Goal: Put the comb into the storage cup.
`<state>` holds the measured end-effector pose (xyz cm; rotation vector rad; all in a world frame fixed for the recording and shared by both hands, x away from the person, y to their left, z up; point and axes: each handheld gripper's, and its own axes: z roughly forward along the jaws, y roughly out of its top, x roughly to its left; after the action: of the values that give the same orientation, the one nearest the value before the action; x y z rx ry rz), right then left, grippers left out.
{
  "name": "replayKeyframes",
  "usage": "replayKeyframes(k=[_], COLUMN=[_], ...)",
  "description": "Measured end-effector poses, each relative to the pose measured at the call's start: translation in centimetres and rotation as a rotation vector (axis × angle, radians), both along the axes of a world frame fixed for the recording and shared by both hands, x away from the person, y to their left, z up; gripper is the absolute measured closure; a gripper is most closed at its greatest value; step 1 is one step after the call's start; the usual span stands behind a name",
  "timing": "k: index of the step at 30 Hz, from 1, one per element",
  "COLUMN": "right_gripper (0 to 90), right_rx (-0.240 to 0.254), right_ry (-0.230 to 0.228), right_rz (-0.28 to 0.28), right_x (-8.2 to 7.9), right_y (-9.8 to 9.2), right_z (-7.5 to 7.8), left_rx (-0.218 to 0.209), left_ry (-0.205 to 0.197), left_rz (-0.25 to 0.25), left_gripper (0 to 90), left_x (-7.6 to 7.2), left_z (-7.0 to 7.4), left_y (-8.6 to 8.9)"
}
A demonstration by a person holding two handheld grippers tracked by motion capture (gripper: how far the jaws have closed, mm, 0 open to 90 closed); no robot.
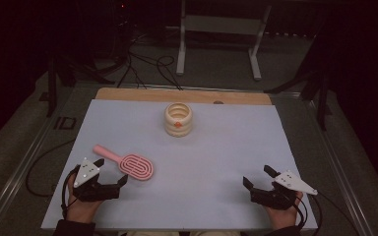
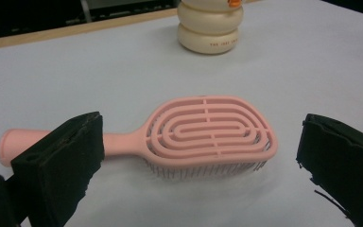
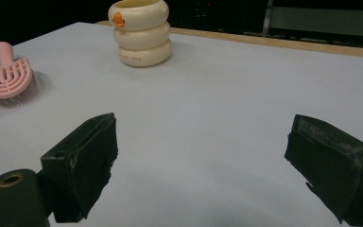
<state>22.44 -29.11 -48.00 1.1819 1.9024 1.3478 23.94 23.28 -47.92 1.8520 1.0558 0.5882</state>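
A white mat [image 1: 216, 162] covers the table, with a strip of bare wood [image 1: 128, 94] along its far edge. Both grippers rest near the mat's near edge, well apart from each other.

Far ahead of both grippers, near the mat's far edge, stands a cream holder [image 1: 178, 119] shaped like three stacked rings, upright, mouth open upward. An orange mark sits on its side. From the high view its inside looks pale; whether anything lies in it cannot be told.

The pink hairbrush [image 1: 128, 162] lies just ahead of the left gripper [image 1: 112, 171], bristles down on the mat, its looped back facing up. In the left gripper view the brush [image 2: 208, 130] lies crosswise to the jaws: its long axis runs from one jaw toward the other, with the handle passing behind the left jaw and the oval head nearer the right jaw. In the high view the handle points away to the far left, the head toward the mat's middle.

The left gripper's jaws stand wide apart, holding nothing, close to the brush but not touching it.

The right gripper [image 1: 258, 177] also has its jaws spread wide with only bare mat between them; the brush [image 3: 7, 75] lies well off to its left.
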Motion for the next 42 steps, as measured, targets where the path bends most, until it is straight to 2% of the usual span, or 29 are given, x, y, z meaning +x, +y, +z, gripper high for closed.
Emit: replayKeyframes(k=[2,3,6,10,12,13,14,15,17,18,20,21,23,27,30,35,42], right_gripper=[9.2,9.2,9.2,9.2,9.3,9.3,9.2,9.3,9.3,9.2,9.3,9.3,9.3,9.3,9.2,9.3,9.3], right_rx=[0.000,0.001,0.002,0.002,0.002,0.002,0.002,0.002,0.001,0.001,-0.001,-0.002,-0.003,-0.001,-0.003,-0.005,-0.003], right_ry=[0.000,0.002,0.003,0.003,0.004,0.004,0.004,0.006,0.007,0.007,0.007,0.007,0.007,0.008,0.007,0.008,0.010], right_rz=[0.000,0.000,-0.001,-0.001,-0.003,-0.003,-0.003,-0.003,-0.003,-0.002,-0.003,-0.003,-0.002,-0.002,0.001,0.003,0.000], right_x=[0.0,0.0,0.0,0.0,0.0,0.0,0.0,0.1,0.1,0.1,0.1,0.1,0.1,0.1,0.1,0.1,0.2], right_y=[0.0,0.0,0.0,0.0,0.0,0.0,-0.1,-0.1,0.0,0.0,0.0,0.0,0.0,0.0,0.1,0.1,0.1], right_z=[0.0,0.0,0.0,0.0,0.0,0.0,0.0,-0.1,-0.1,-0.1,-0.1,-0.1,-0.1,-0.1,-0.2,-0.2,-0.2], left_rx=[0.000,0.014,0.029,0.043,0.036,0.036,0.030,0.025,0.022,0.012,0.003,0.001,0.001,0.037,0.078,0.113,0.131], left_ry=[0.000,0.027,0.032,0.048,0.049,0.049,0.054,0.058,0.060,0.064,0.074,0.081,0.086,0.109,0.133,0.155,0.165], left_rz=[0.000,-0.012,-0.009,-0.005,-0.008,-0.008,-0.005,-0.005,-0.012,-0.024,-0.049,-0.058,-0.069,-0.102,-0.112,-0.122,-0.136], left_gripper=[2.4,5.2,10.4,21.8,32.7,36.8,36.8,43.7,51.8,51.8,63.4,66.2,69.5,88.7,90.0,90.0,90.0], left_x=[0.0,0.1,0.2,0.4,0.4,0.4,0.5,0.5,0.5,0.5,0.5,0.6,0.6,0.8,0.9,1.1,1.1], left_z=[0.0,-0.1,-0.1,-0.4,-0.6,-0.6,-0.7,-0.8,-0.8,-0.8,-0.9,-0.9,-1.0,-1.4,-1.7,-2.0,-2.3], left_y=[0.0,-0.4,-0.9,-1.3,-1.3,-1.3,-1.3,-1.4,-1.4,-1.4,-1.6,-1.7,-1.8,-2.7,-3.3,-3.9,-4.6])
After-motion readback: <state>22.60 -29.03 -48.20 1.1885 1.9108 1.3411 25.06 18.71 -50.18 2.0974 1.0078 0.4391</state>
